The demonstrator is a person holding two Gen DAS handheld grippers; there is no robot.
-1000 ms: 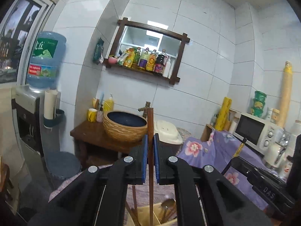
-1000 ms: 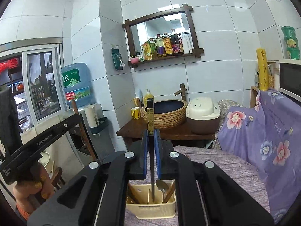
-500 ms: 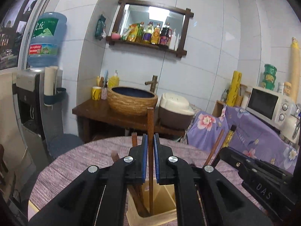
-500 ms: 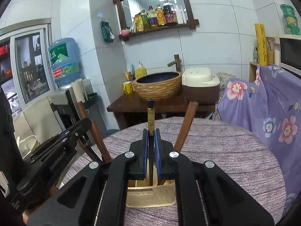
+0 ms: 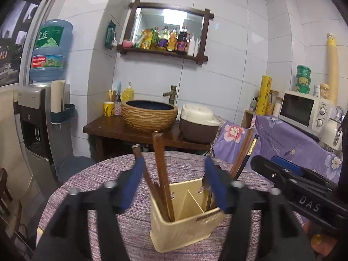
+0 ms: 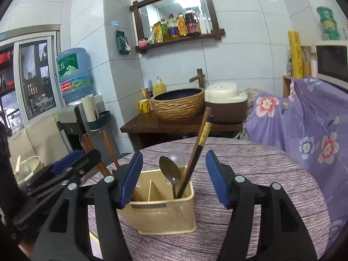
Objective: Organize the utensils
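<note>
On woven purple cloth (image 6: 250, 167): ribbed beige plastic caddy (image 6: 161, 213), probably wooden chopsticks (image 5: 162, 174).

1. White tiled walls (image 5: 228, 43) close in the room.
2. A dark wood-framed mirror (image 5: 167, 28) hangs on the wall, with bottles (image 5: 171, 40) on its shelf and a ceiling light reflected in the glass.
3. Below it, a dark wooden stand (image 5: 113, 128) carries a woven basin (image 5: 150, 117) under a brass tap (image 5: 170, 93), with a rice cooker (image 5: 198, 126) just beside the basin.
4. At left, a water dispenser (image 5: 32, 117) bears a blue bottle (image 5: 51, 52), next to a dark window (image 6: 37, 76).
5. At right, a microwave (image 5: 304, 111) sits on a purple flowered cloth (image 6: 304, 134).
</note>
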